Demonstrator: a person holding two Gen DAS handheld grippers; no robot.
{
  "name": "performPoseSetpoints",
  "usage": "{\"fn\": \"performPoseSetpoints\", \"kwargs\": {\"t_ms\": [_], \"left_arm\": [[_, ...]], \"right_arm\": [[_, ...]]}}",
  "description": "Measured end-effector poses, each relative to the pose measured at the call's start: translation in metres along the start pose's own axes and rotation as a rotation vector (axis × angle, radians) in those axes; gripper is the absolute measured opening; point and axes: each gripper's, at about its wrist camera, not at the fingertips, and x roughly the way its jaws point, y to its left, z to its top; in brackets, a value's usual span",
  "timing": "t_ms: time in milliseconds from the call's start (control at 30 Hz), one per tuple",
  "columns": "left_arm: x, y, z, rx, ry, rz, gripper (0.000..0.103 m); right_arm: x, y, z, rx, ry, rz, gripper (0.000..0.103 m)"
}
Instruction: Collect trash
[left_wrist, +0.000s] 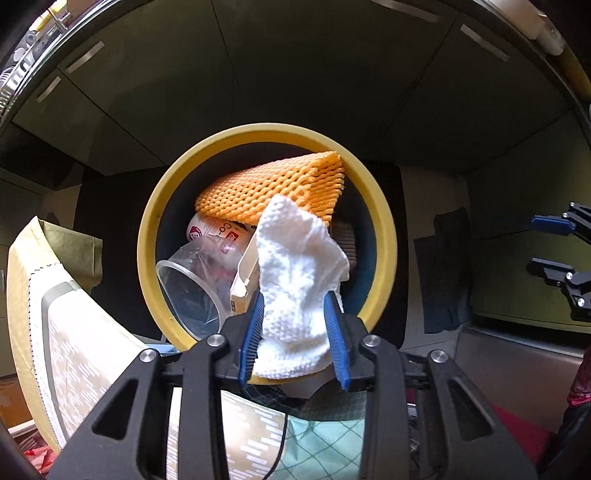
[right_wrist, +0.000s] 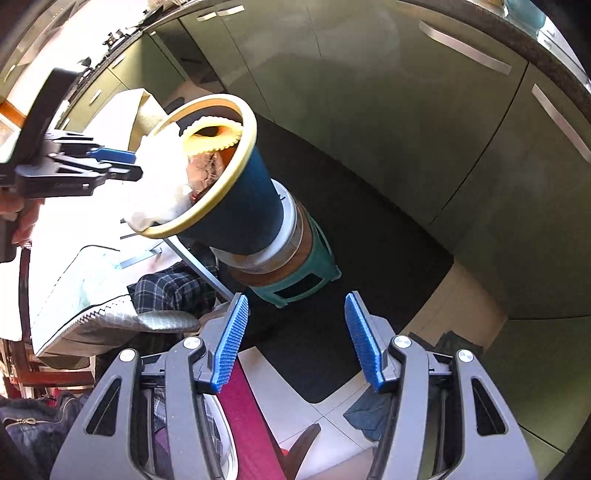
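Blue ribbed pads of the left claw (left_wrist: 293, 336) pinch a crumpled white paper towel (left_wrist: 297, 273) and hold it at the near rim of the yellow-rimmed bin (left_wrist: 384, 225), part of the towel hanging over the opening. Inside the bin lie an orange foam net (left_wrist: 273, 184), a clear plastic cup (left_wrist: 192, 291) and a printed paper cup (left_wrist: 218, 232). From the right wrist view the dark blue bin stands on a teal stool (right_wrist: 306, 273), and the right claw (right_wrist: 295, 339) gapes wide with nothing between its pads.
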Motion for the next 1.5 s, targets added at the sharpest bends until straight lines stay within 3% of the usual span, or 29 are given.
{"fn": "performPoseSetpoints", "kwargs": {"t_ms": [100,200,333,433,533,600,633,767,1000,1200,1367,1500], "left_arm": [[-0.013,0.005,-0.009,-0.014,-0.041,-0.013,0.032],[-0.045,0.011,-0.025,-0.026,-0.130,-0.006,0.033],[-0.100,0.023,-0.078,-0.078,-0.258,-0.031,0.035],[-0.136,0.034,-0.139,-0.146,-0.364,-0.026,0.054],[-0.167,0.047,-0.218,-0.238,-0.473,0.053,0.066],[-0.185,0.050,-0.269,-0.324,-0.545,0.148,0.091],[-0.191,0.053,-0.297,-0.376,-0.583,0.201,0.096],[-0.203,0.061,-0.394,-0.591,-0.649,0.348,0.096],[-0.216,0.056,-0.520,-0.894,-0.697,0.498,0.096],[-0.225,0.040,-0.575,-1.020,-0.749,0.530,0.096],[-0.222,0.026,-0.595,-1.073,-0.769,0.543,0.097],[-0.221,0.022,-0.606,-1.083,-0.771,0.541,0.097]], "right_arm": [[-0.006,0.004,-0.003,-0.003,-0.017,0.003,0.057],[-0.012,0.010,-0.004,-0.009,-0.034,0.008,0.058],[-0.024,0.024,-0.006,-0.023,-0.070,0.020,0.063],[-0.033,0.046,-0.010,-0.060,-0.101,0.035,0.064],[-0.040,0.076,-0.017,-0.117,-0.135,0.045,0.071],[-0.043,0.099,-0.024,-0.161,-0.152,0.056,0.075],[-0.045,0.110,-0.028,-0.181,-0.159,0.062,0.080],[-0.050,0.159,-0.046,-0.257,-0.201,0.129,0.098],[-0.060,0.241,-0.072,-0.381,-0.308,0.193,0.099],[-0.075,0.283,-0.103,-0.453,-0.387,0.185,0.099],[-0.098,0.294,-0.122,-0.473,-0.503,0.085,0.099],[-0.109,0.292,-0.130,-0.457,-0.572,0.073,0.099]]}}
